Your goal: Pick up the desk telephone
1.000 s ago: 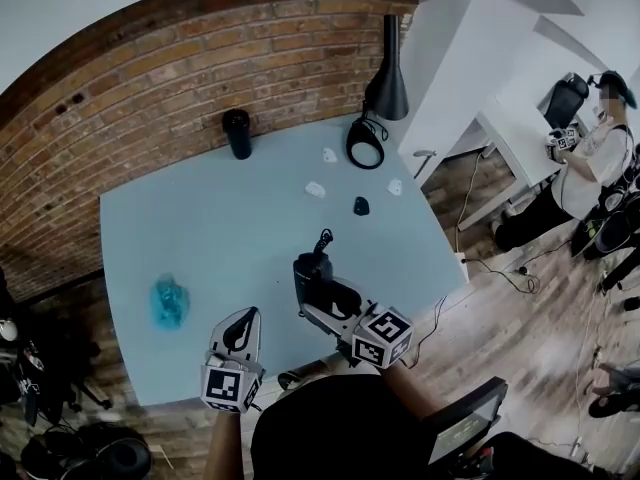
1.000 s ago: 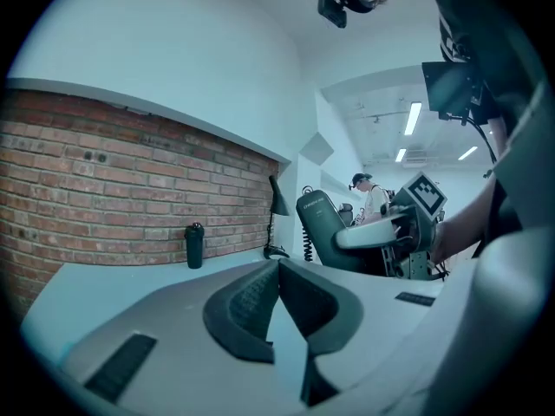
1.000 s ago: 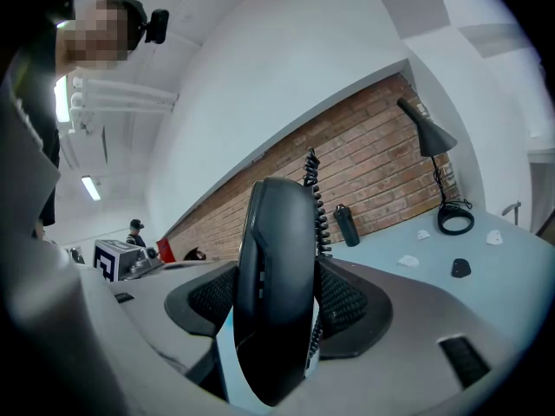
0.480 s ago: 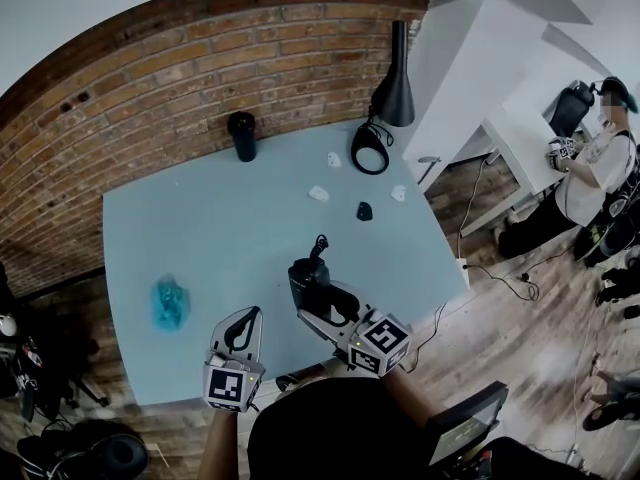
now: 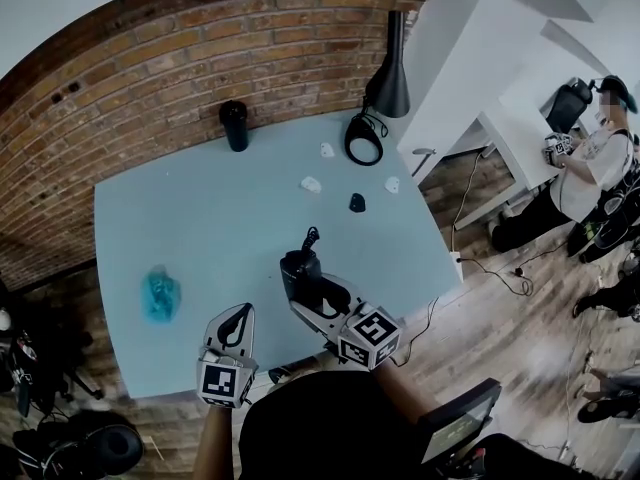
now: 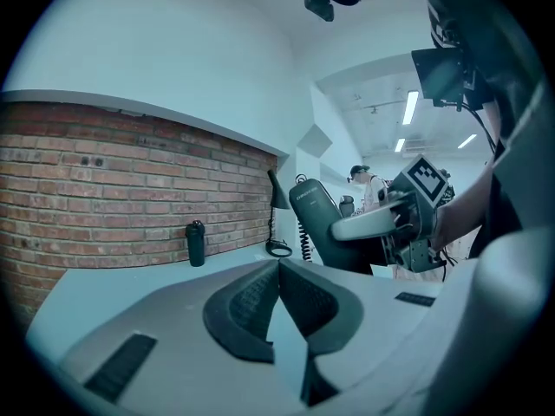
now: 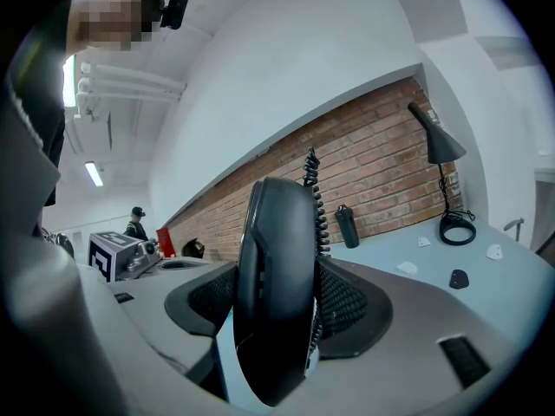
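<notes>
The desk telephone (image 5: pixel 299 271) is a black unit with a coiled cord (image 7: pixel 317 199), held upright above the near part of the pale blue table (image 5: pixel 200 218). My right gripper (image 5: pixel 307 290) is shut on it, and its pads press both sides of the body (image 7: pixel 276 293). To the left, over the table's near edge, my left gripper (image 5: pixel 240 318) is shut with nothing in it. In the left gripper view its tips (image 6: pixel 277 269) meet, and the telephone (image 6: pixel 314 213) shows beyond them on the right.
A black bottle (image 5: pixel 234 125) stands by the brick wall. A black lamp (image 5: pixel 388 78) with a ring base (image 5: pixel 363 140) is at the far right corner. Small white bits (image 5: pixel 311 184) and a black piece (image 5: pixel 357 203) lie mid-table. A blue object (image 5: pixel 158 296) lies left. A person (image 5: pixel 590 168) stands far right.
</notes>
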The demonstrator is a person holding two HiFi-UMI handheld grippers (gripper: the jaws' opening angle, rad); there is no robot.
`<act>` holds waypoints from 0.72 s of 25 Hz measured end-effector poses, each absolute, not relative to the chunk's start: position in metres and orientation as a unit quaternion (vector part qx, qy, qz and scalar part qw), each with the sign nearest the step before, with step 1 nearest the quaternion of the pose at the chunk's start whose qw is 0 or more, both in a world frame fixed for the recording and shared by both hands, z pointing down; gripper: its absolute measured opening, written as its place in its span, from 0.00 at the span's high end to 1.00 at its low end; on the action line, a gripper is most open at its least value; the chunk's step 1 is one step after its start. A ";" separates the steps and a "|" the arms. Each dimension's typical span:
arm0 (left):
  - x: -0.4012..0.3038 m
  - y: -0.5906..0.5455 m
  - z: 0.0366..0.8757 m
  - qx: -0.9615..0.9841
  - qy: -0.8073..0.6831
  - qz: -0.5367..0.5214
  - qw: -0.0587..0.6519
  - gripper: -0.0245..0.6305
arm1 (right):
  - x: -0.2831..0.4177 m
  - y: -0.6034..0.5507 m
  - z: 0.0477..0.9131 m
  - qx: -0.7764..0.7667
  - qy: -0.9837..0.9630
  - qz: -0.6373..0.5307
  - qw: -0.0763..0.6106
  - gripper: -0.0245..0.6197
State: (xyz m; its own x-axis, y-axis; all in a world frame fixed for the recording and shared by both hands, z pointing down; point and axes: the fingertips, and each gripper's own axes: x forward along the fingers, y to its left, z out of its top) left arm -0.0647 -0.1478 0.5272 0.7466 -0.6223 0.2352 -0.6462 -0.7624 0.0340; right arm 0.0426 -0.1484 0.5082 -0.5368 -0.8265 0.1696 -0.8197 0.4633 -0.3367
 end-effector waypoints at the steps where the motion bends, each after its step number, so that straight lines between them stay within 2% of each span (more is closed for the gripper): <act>1: -0.064 -0.147 0.529 0.933 -0.339 0.108 0.059 0.92 | 0.042 -0.148 0.509 -0.480 0.856 -0.193 0.008 0.52; 8: -0.062 -0.145 0.533 0.934 -0.334 0.113 0.064 0.92 | 0.034 -0.150 0.516 -0.473 0.861 -0.186 -0.016 0.53; 18: -0.065 -0.141 0.536 0.930 -0.337 0.128 0.078 0.92 | 0.032 -0.152 0.524 -0.466 0.862 -0.200 -0.015 0.53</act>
